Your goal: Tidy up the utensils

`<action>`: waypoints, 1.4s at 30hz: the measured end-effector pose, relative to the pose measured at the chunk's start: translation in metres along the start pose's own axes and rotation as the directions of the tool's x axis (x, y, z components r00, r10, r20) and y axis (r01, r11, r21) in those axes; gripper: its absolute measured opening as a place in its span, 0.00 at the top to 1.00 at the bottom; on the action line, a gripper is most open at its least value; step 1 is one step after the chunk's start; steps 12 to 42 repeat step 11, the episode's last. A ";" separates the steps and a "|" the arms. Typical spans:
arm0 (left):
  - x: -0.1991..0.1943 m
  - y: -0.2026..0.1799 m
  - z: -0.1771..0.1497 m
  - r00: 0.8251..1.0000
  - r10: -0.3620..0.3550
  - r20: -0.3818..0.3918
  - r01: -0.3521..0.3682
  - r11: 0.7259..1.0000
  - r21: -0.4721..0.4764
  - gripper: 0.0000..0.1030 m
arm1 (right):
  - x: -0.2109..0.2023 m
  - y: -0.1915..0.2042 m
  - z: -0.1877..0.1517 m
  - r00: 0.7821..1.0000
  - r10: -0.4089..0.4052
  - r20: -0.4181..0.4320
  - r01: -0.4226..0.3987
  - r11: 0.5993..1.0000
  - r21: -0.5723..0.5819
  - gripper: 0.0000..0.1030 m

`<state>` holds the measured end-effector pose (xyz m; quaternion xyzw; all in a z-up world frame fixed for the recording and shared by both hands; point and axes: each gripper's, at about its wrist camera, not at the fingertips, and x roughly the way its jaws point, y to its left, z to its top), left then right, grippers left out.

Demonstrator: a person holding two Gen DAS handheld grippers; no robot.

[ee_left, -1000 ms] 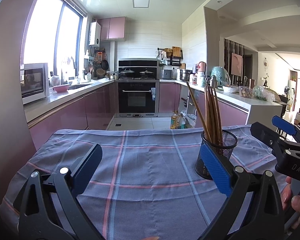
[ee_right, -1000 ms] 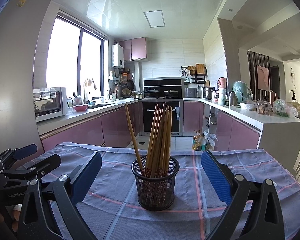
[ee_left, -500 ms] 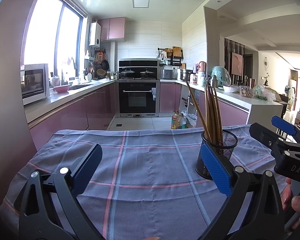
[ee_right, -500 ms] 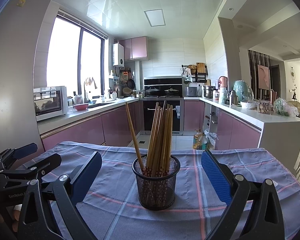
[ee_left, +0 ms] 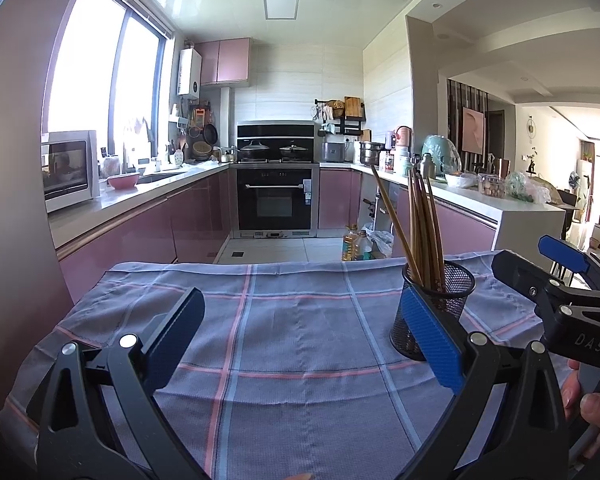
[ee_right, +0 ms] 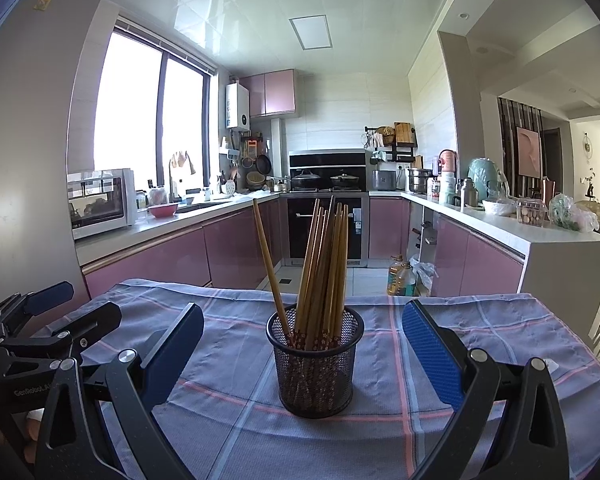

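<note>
A black mesh holder [ee_right: 315,362] stands upright on the checked cloth, filled with several wooden chopsticks [ee_right: 324,264]. My right gripper [ee_right: 302,342] is open, its blue pads wide apart on either side of the holder and nearer to me than it. In the left wrist view the same holder [ee_left: 434,308] stands at the right, partly behind my right fingertip pad [ee_left: 430,336]. My left gripper [ee_left: 300,330] is open over bare cloth with nothing between its fingers. Each gripper shows at the edge of the other's view.
The blue-and-pink checked cloth [ee_left: 292,332] covers the table; its far edge drops to the kitchen floor. Pink cabinets and counters [ee_right: 172,252] run along both sides, an oven [ee_left: 274,200] at the back. A person's hand [ee_left: 588,400] holds the right gripper.
Almost nothing has moved. Both views have shifted very slightly; the holder and chopsticks stand as before and both grippers stay open.
</note>
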<state>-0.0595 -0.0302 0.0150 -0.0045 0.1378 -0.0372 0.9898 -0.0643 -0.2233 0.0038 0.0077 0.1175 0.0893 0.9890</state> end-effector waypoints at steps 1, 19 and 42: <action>0.001 0.000 0.000 1.000 -0.002 -0.002 0.002 1.000 0.002 0.06 | 0.002 0.000 0.000 1.000 0.000 -0.004 0.000 1.000 -0.001 0.07; 0.029 0.017 -0.007 0.990 0.003 -0.139 -0.010 0.999 -0.052 0.06 | 0.025 -0.043 -0.016 0.986 -0.069 -0.152 0.073 0.997 0.025 0.07; 0.029 0.017 -0.007 0.990 0.003 -0.139 -0.010 0.999 -0.052 0.06 | 0.025 -0.043 -0.016 0.986 -0.069 -0.152 0.073 0.997 0.025 0.07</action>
